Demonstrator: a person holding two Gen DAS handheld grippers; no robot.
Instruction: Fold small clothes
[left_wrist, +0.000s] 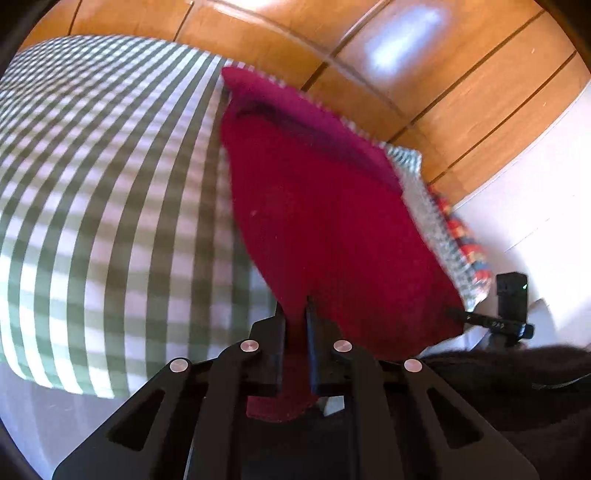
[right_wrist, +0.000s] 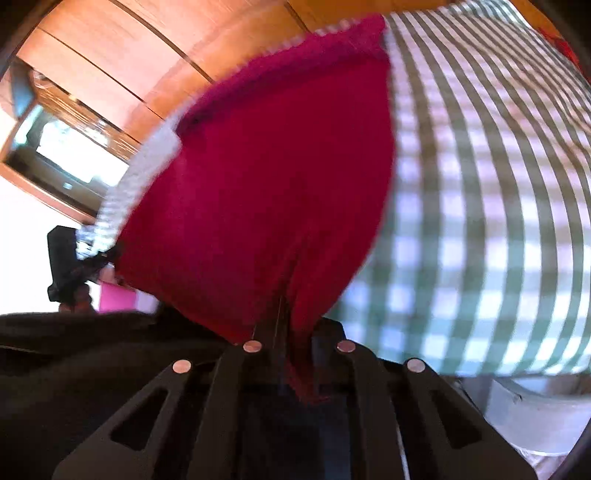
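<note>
Centrally, a red garment fills the middle of both views, its near edge pinched in the closed jaws of the left gripper and the right gripper. A green checked cloth covers the tabletop beside it; wood panels span the top.

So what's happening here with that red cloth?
A person is folding a small red garment using two hand-held grippers. The left gripper and the right gripper are each shut on an edge of it, holding it up over a green-and-white checked surface. A knitted patterned piece shows along its far edge. No fold is visible yet.
</note>
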